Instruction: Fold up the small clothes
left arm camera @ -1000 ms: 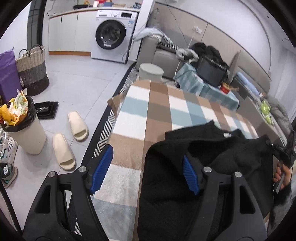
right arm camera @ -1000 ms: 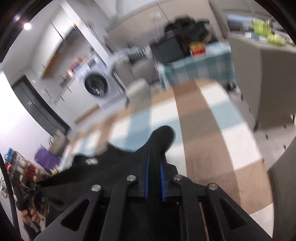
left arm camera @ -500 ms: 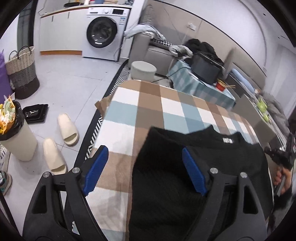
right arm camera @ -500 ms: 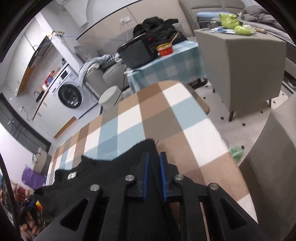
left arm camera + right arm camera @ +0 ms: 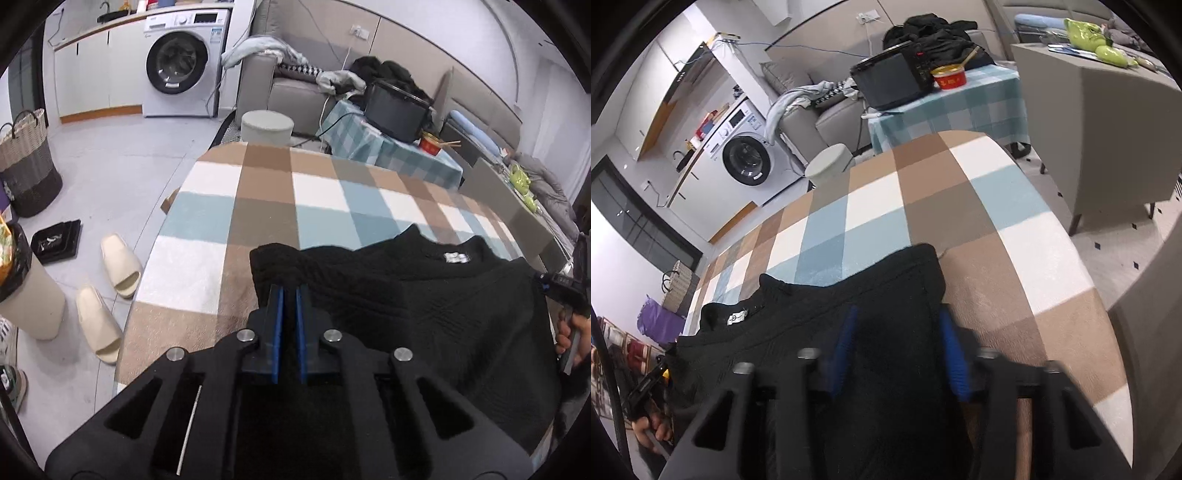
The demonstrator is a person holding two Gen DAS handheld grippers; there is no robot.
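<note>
The left tool [image 5: 289, 295] is closed, its blue pads [image 5: 276, 325] clamped on the left corner of the black knitted sweater [image 5: 424, 306]; its jaws have just been closing. The right tool [image 5: 897, 334] stands with jaws apart, a fold of the sweater's right edge lying between them; its jaws have narrowed a little just now, and whether its pads [image 5: 948, 341] press the cloth cannot be told, since motion blurs them. The sweater lies spread on the tabletop [image 5: 258, 206], which is covered by a brown, blue and white checked cloth, at the edge nearest the tools, neckline pointing away from them.

The sweater's near hem is hidden under both tool bodies. A white neck label [image 5: 455, 257] sits just inside the neckline; its print is too small to read. Beyond the far end of the tabletop stands a white washing machine [image 5: 181, 66], whose panel lettering cannot be made out. A red bowl [image 5: 948, 77] on a teal checked table past the tabletop carries markings too small to read. A hand [image 5: 570, 334] shows at the frame edge to the right of the sweater, cut off. On the floor left of the tabletop lie cream slippers [image 5: 110, 288], and a bin beside them is cropped.
</note>
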